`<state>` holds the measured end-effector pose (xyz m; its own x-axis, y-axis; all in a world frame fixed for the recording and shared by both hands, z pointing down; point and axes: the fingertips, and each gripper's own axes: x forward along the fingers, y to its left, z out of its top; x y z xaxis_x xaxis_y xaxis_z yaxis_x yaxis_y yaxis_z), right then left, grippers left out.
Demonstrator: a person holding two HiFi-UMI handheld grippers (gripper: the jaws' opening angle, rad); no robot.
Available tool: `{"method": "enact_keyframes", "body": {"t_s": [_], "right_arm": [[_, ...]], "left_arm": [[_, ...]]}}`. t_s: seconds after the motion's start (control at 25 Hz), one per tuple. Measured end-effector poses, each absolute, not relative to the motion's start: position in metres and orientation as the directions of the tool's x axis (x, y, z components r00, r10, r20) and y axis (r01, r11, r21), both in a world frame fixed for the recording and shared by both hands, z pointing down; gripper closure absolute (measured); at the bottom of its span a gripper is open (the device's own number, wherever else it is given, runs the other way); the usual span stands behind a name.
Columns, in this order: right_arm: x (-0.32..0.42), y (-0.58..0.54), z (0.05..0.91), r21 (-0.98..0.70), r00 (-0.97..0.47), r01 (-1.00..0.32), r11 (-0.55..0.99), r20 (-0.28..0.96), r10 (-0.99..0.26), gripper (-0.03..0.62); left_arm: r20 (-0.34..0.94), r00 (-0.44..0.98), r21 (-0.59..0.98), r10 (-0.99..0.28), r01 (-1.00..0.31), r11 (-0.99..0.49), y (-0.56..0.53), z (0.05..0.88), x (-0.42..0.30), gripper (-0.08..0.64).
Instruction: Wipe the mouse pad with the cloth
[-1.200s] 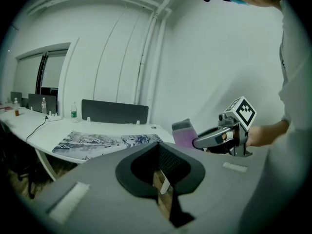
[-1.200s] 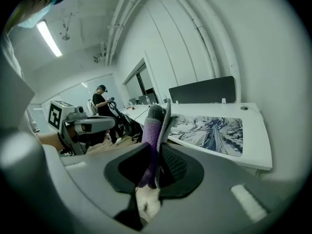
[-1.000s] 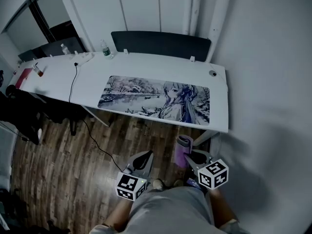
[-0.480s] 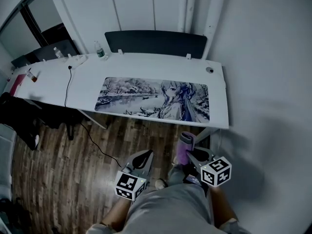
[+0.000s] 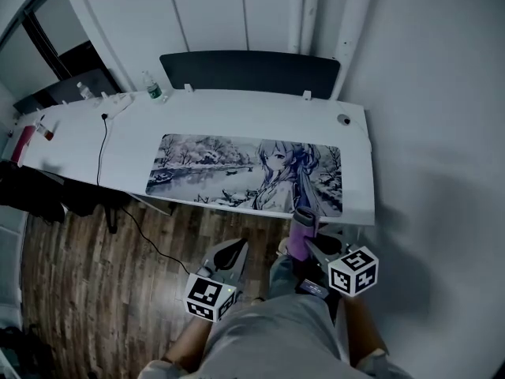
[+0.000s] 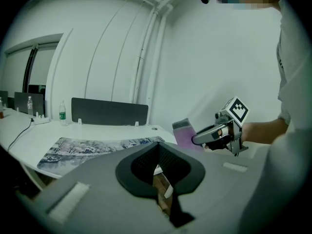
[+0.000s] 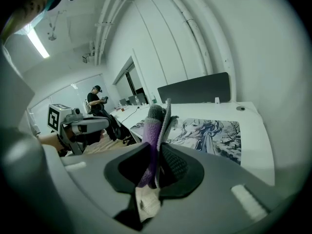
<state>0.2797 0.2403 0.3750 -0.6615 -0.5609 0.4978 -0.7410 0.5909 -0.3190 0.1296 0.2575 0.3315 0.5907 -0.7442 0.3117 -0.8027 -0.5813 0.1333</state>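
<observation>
Right gripper (image 5: 309, 245): jaws clamped on the cloth (image 7: 155, 130). The cloth is purple and grey, folded, and stands upright out of the jaw tips. In the head view it sits at the near edge of the desk (image 5: 158, 121), close to the near right corner of the mouse pad (image 5: 237, 172). I read it as held in the air, short of the pad, not pressed on it.

Left gripper (image 6: 157, 152): jaw tips together, nothing between them, only wood floor (image 5: 95, 259) showing through the gap behind the tips. It hangs low on the near side, left of the right gripper and well apart from the desk.

The mouse pad is long and printed with a winter scene and a figure. It lies flat along the near part of the white desk, running left to right.

A dark panel (image 5: 248, 71) stands along the far edge of the desk. A water bottle (image 5: 151, 88) stands far left of the pad. A black cable (image 5: 101, 144) runs from the far left across the desktop and over its near edge.

In the right gripper view a person (image 7: 97, 101) stands far off to the left.
</observation>
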Motion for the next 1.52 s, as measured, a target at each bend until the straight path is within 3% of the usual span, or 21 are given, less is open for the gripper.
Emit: {"method": "enact_keyframes", "body": {"t_s": [0.4, 0.76, 1.08, 1.52], "right_arm": [[0.311, 0.13, 0.389, -0.378, -0.674, -0.73, 0.57, 0.54, -0.504, 0.515], [0.355, 0.041, 0.402, -0.386, -0.611, -0.789, 0.478, 0.581, -0.538, 0.512], [0.366, 0.006, 0.415, -0.43, -0.66, -0.744, 0.512, 0.597, -0.457, 0.512], [0.411, -0.02, 0.438, -0.439, -0.613, -0.786, 0.435, 0.637, -0.466, 0.512]], "left_arm": [[0.337, 0.592, 0.152, -0.732, -0.802, -0.578, 0.138, 0.337, 0.161, 0.541], [0.361, 0.567, 0.151, -0.74, -0.819, -0.553, 0.059, 0.342, 0.18, 0.541], [0.365, 0.555, 0.141, -0.748, -0.827, -0.544, 0.014, 0.334, 0.207, 0.541], [0.374, 0.554, 0.119, -0.744, -0.824, -0.553, -0.011, 0.335, 0.227, 0.541]]}}
